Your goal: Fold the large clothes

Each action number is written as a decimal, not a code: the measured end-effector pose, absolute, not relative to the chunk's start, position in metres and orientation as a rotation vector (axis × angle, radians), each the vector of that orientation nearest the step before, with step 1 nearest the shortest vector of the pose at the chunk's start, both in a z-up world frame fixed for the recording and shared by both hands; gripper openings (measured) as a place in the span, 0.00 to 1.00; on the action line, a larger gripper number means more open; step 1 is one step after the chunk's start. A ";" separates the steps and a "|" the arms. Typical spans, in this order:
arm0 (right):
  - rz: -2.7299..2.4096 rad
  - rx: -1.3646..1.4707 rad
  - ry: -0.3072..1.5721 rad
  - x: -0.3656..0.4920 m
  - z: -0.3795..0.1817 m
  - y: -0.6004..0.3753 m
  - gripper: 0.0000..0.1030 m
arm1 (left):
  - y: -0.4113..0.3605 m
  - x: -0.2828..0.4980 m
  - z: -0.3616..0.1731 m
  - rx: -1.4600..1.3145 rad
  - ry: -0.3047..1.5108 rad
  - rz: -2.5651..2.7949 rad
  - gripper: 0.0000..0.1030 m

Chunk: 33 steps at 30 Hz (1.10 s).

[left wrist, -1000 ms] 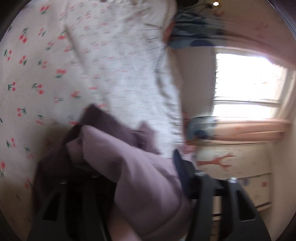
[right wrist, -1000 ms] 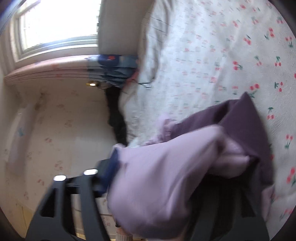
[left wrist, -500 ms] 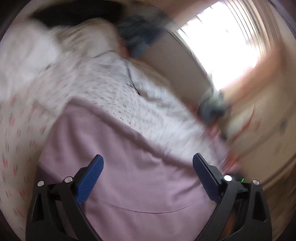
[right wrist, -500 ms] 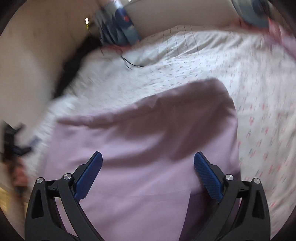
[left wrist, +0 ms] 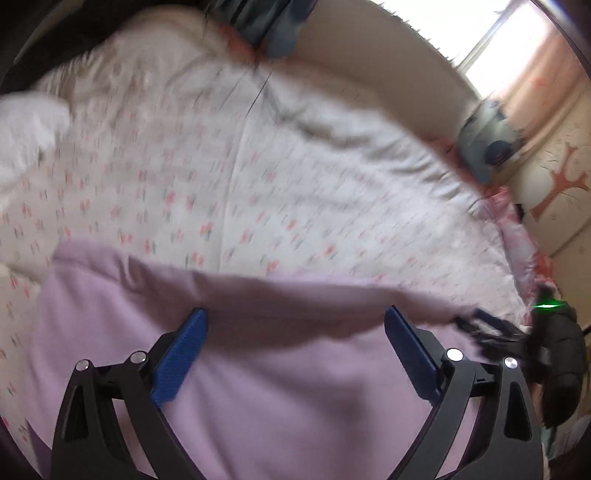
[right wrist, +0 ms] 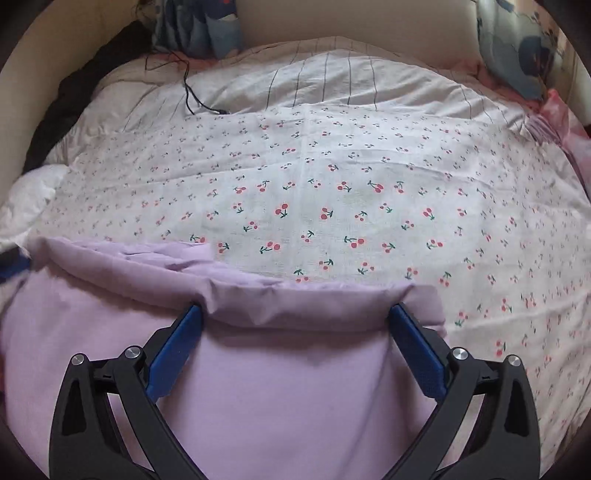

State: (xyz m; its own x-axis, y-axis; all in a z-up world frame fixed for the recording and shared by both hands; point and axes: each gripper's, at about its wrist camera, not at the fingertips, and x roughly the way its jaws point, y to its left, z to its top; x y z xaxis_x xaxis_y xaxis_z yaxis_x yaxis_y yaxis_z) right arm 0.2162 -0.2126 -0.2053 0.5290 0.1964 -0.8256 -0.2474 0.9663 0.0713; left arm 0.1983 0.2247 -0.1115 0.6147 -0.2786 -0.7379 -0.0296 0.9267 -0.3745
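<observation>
Lower half of both wrist views: the lilac garment is lying spread over the near part of the bed, filling the frame bottom from edge to edge. In the right wrist view the right gripper is hovering over it with its blue-padded fingers spread wide, gripping nothing; the garment's far edge is sitting as a rolled hem just ahead of the fingertips. In the left wrist view the left gripper is likewise standing wide apart over the lilac garment, holding nothing — this view is blurring with motion. At the right edge of that view the other gripper is showing beside a dark sleeve with a green light.

Middle of the frames: the cherry-print sheet is lying flat beyond the garment. Above it, a striped quilt is bunching, with a thin black cable trailing across its upper left.

Top of the right wrist view — blue patterned pillows are leaning at the headboard.
</observation>
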 end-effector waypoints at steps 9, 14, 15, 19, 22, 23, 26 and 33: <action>0.243 0.006 1.131 0.271 -0.239 -0.210 0.94 | 0.220 0.251 -0.184 -0.357 1.055 -0.085 0.94; 0.409 -0.002 0.889 0.238 -0.185 -0.174 0.94 | 0.218 0.246 -0.182 -0.340 1.026 -0.093 0.94; 0.457 -0.061 0.900 0.235 -0.185 -0.152 0.94 | 0.217 0.246 -0.183 -0.333 1.026 -0.090 0.94; 0.453 -0.119 1.099 0.261 -0.243 -0.118 0.94 | 0.217 0.243 -0.181 -0.342 1.019 -0.095 0.94; 0.480 0.006 1.154 0.276 -0.254 -0.133 0.94 | 0.213 0.245 -0.185 -0.322 1.021 -0.087 0.94; 0.486 0.010 1.164 0.276 -0.251 -0.135 0.94 | 0.211 0.245 -0.184 -0.311 1.022 -0.084 0.94; 0.474 0.046 1.124 0.252 -0.215 -0.149 0.93 | 0.217 0.235 -0.167 -0.321 1.037 -0.097 0.94; 0.399 -0.060 0.932 0.107 -0.143 -0.232 0.93 | 0.242 0.109 -0.085 -0.310 0.832 -0.157 0.94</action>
